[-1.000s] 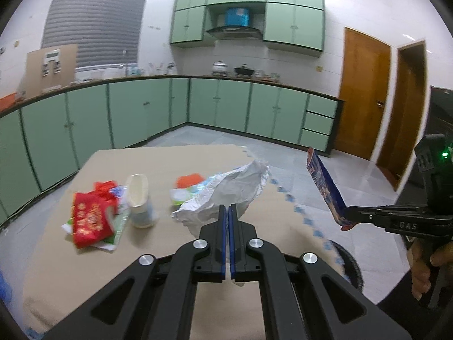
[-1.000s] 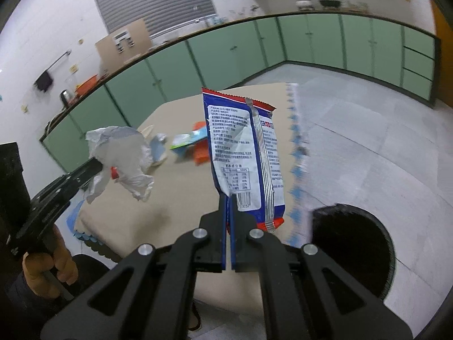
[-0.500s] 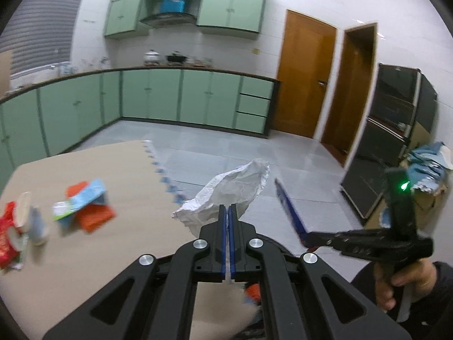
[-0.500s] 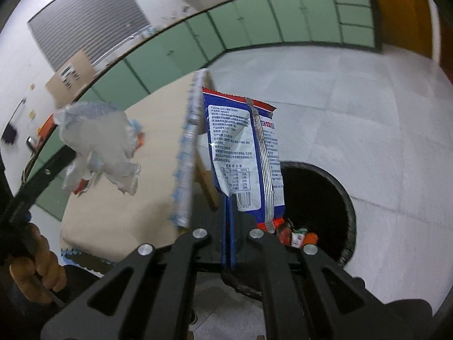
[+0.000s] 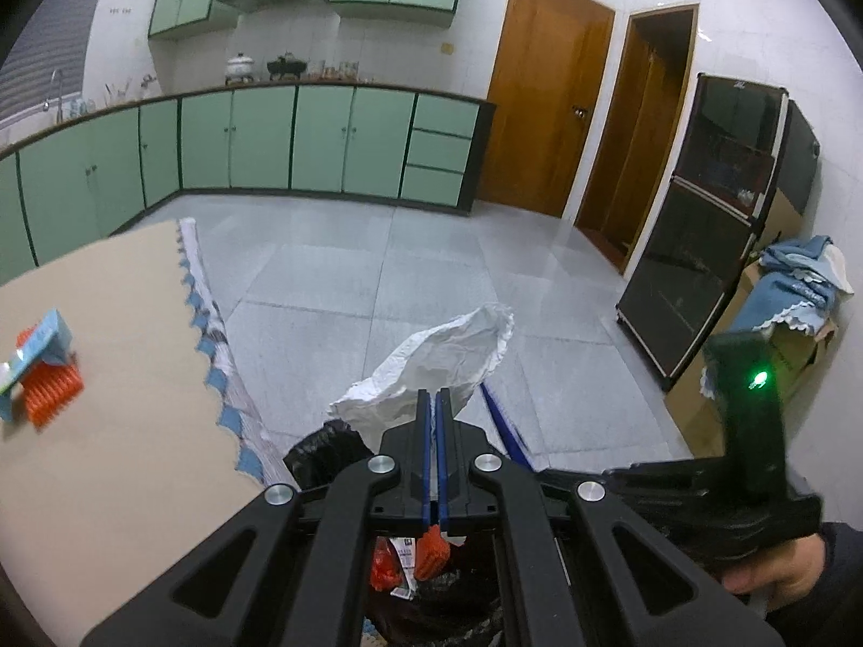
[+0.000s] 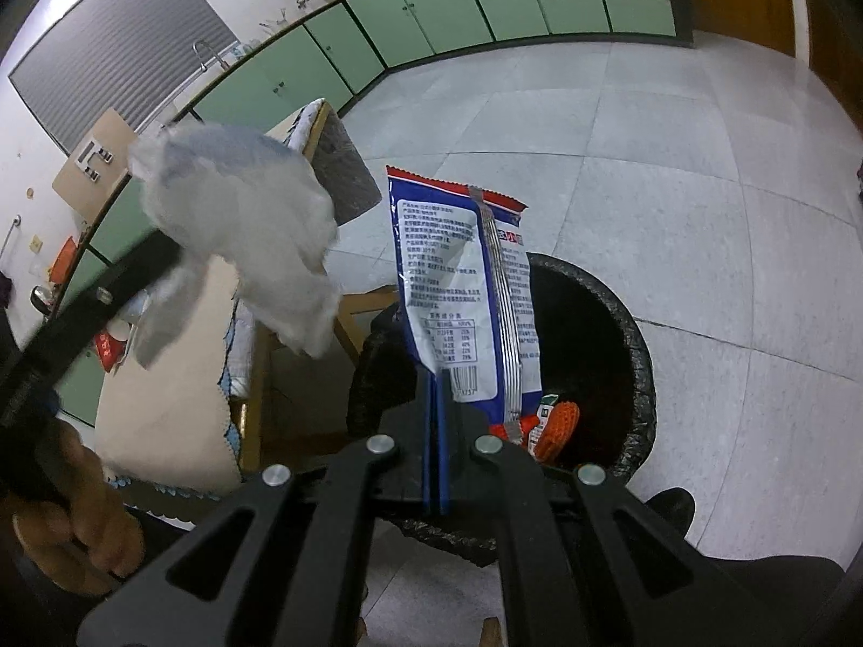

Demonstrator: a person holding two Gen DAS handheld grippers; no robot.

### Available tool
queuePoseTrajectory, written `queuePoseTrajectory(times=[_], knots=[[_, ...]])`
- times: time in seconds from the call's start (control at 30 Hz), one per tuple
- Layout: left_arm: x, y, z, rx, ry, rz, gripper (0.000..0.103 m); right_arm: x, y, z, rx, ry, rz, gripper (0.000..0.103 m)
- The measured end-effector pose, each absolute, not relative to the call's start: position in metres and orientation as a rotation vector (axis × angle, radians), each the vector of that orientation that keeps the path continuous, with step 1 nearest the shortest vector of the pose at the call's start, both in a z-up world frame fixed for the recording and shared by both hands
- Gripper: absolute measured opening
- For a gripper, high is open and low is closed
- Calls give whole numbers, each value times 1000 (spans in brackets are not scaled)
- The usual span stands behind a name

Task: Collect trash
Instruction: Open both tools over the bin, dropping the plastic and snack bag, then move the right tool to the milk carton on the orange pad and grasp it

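— White crumpled wrapper [image 5: 431, 366]: where does it sit?

— Pinched at its lower edge between the closed jaws of the left gripper [image 5: 435, 404], standing up and out over the floor [image 5: 377, 280], just past the table [image 5: 108, 377] edge. In the right wrist view the same wrapper [image 6: 242, 237] hangs from that gripper at the upper left.

— And the other piece?

— A blue-and-white snack bag [image 6: 464, 291], red trim at the top, printed back facing the camera. The right gripper [image 6: 438, 377] has its jaws shut on the bag's bottom edge, holding it upright directly above the bin [image 6: 642, 377].

— What does the bin look like?

— Round, lined with a black bag, standing on the grey tiled floor beside the table leg. Orange and red wrappers [image 6: 558, 426] lie inside. From the left wrist view the bin [image 5: 323, 447] sits right below the gripper, with red scraps [image 5: 410, 561] visible between the linkages.

— Anything left on the table?

— A blue packet [image 5: 35, 356] lying over an orange one [image 5: 51, 393] near the left edge. The right wrist view shows a red packet [image 6: 108, 348] farther back.

— Surroundings?

— Green cabinets [image 5: 323, 140] along the wall, a wooden door [image 5: 545, 97], a dark cabinet [image 5: 712, 226] to the right.
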State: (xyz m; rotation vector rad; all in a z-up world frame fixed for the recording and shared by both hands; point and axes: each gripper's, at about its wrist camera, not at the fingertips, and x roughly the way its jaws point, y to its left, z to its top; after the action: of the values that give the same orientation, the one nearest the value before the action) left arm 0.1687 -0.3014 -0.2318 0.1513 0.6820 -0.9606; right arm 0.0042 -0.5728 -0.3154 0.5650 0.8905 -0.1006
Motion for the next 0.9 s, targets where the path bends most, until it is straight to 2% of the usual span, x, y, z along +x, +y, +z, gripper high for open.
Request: queuePoseTrajectory(times=[0.2, 0.27, 0.37, 0.53, 0.6, 0.67, 0.8, 0.9], knots=[[173, -308, -245, 157, 719, -951, 2, 7, -582, -323, 560, 918, -108, 2], [176, -310, -250, 159, 739, -949, 3, 9, -583, -325, 558, 937, -108, 6], [179, -314, -258, 167, 761, -939, 10, 10, -583, -327, 566, 951, -117, 9], [180, -310, -262, 169, 764, -927, 21, 7, -585, -324, 568, 940, -127, 9], [180, -307, -262, 170, 761, -921, 21, 6, -586, -323, 565, 936, -132, 10], [179, -301, -258, 177, 748, -906, 23, 6, -585, -319, 564, 927, -133, 16], [178, -273, -241, 161, 687, -836, 56, 9, -581, -305, 543, 898, -123, 28], [181, -244, -227, 150, 643, -762, 62, 19, -569, -289, 503, 874, -91, 34]])
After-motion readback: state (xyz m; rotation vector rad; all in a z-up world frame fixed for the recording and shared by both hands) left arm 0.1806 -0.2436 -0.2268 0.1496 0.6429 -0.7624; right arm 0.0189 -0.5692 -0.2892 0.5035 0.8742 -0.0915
